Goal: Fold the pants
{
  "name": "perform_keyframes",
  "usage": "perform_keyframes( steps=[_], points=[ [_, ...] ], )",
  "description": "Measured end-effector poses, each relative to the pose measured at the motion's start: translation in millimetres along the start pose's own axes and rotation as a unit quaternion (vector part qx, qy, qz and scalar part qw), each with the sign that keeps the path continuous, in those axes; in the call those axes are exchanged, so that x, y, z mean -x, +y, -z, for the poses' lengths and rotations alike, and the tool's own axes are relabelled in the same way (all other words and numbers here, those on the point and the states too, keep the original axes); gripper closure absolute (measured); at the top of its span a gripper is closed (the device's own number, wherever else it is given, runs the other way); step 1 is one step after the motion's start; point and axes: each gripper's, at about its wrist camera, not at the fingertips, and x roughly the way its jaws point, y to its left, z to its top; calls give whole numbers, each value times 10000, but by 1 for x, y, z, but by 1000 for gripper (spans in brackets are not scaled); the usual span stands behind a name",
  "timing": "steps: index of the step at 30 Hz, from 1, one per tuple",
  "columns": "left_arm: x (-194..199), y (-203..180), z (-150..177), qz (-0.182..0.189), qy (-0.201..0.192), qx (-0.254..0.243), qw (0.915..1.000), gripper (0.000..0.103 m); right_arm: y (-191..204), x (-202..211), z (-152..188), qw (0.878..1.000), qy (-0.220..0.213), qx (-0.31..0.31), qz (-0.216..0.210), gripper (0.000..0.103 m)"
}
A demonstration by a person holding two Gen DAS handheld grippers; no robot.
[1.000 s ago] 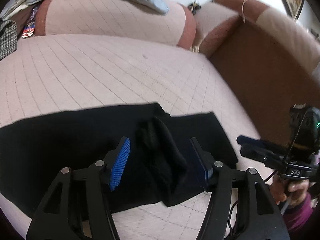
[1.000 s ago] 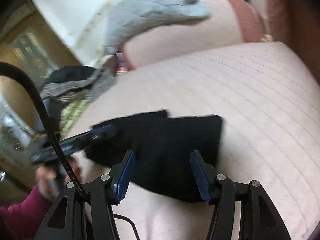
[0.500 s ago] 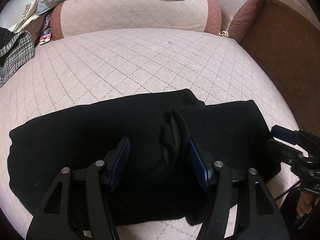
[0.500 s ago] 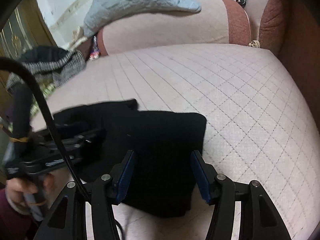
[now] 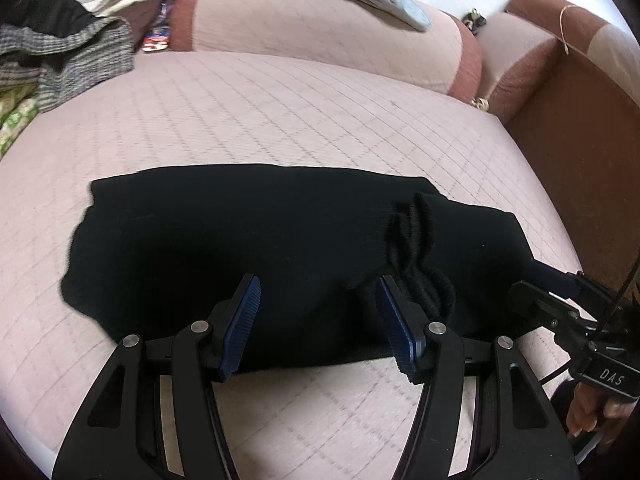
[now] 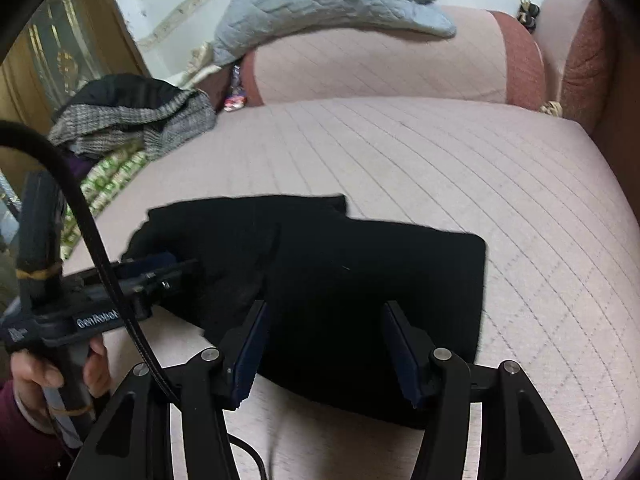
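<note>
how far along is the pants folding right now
Done: the black pants lie as a compact folded bundle on the pink quilted sofa seat, with one end layered over the rest. In hand: nothing is gripped; the left tongs and right tongs are both open above the cloth. Left: a bunched ridge of fabric needs smoothing, and probably another fold or tidy-up.

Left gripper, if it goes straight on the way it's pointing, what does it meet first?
Most likely the pants: the open left gripper points over the black cloth lying on the cushion, though its height above it is unclear.
</note>
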Motion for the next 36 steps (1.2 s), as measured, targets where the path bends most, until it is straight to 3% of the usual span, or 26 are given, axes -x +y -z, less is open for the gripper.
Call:
perform_keyframes(
  steps=[6,12,17,22,25,28,36],
  points=[
    [17,20,8,-131,-112,169,9997,43,26,-21,-3,9994,133,305,41,48],
    [35,54,19,-186,-250,764,9966,43,50,-23,-14,9984,51,411,-389,48],
    [45,91,33,96,-275,1588,9869,43,74,-33,-23,9958,61,769,-483,46],
    [45,117,47,-85,-227,2188,9755,43,99,-54,-40,9922,84,1029,-704,42],
    [39,126,51,27,-160,2465,9690,43,108,-72,-52,9902,152,1148,-783,42],
    [33,133,50,45,-135,2594,9657,43,118,-86,-64,9869,158,1342,-879,41],
    [25,140,45,-40,-335,2482,9681,41,160,-131,-84,9729,378,2022,-1055,37]
  ],
)
